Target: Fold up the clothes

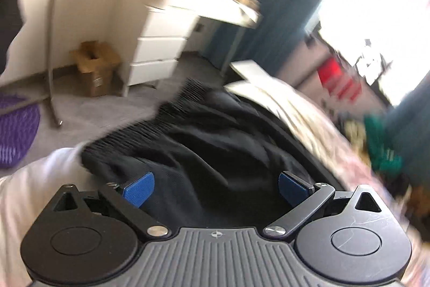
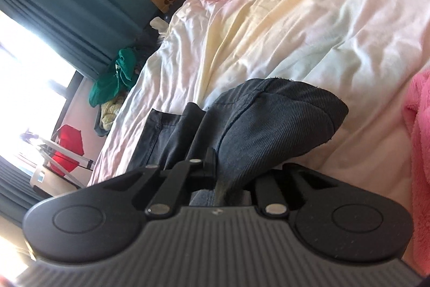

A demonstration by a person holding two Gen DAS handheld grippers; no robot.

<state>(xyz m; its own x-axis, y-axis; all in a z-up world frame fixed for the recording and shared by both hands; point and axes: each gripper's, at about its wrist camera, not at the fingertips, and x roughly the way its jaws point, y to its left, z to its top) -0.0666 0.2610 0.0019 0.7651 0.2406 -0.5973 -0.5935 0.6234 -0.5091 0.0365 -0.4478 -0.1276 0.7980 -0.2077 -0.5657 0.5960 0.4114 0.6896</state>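
Note:
A dark grey garment [image 2: 268, 120], of ribbed cloth with a seam and a pocket, lies on the pastel bedspread [image 2: 295, 18]. My right gripper [image 2: 220, 171] is shut on a fold of it, and the cloth bulges up over the jaws. In the left wrist view the same dark garment [image 1: 215, 136] lies bunched, with a ribbed band at its far edge. My left gripper [image 1: 216, 188] is open just above it, blue pads [image 1: 139, 188] wide apart, with cloth between them but not pinched. That view is blurred by motion.
A pink fluffy fabric [image 2: 419, 139] lies at the right edge. A green garment [image 2: 115, 77] and yellow cloth sit by the bed's far side. A white drawer unit [image 1: 161, 45], a cardboard box [image 1: 94, 69], a purple basket [image 1: 16, 131] and a metal stand stand on the floor.

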